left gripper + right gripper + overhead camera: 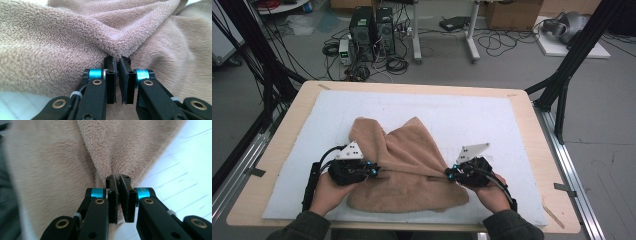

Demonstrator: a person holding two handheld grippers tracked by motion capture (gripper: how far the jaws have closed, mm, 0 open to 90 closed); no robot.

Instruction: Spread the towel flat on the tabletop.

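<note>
Wooden table (287, 131) — white mat (492, 125) on it, tan towel (412, 150) atop.

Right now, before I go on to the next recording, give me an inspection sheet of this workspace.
Surface: wooden table covered by a white mat.
Job's things: tan towel, rumpled, partly lifted into folds, the rest lying on the mat.
Clutter: nothing seen on the mat besides the towel.
Grippers: left gripper shut on a towel edge at the towel's left; right gripper shut on a towel edge at its right. Fabric sits pinched between the pads in both gripper views.
Cables: one black cable trails from each gripper along the forearm; tangled floor cables beyond the table.
Surroundings: computer towers, cardboard box, black frame struts.
</note>
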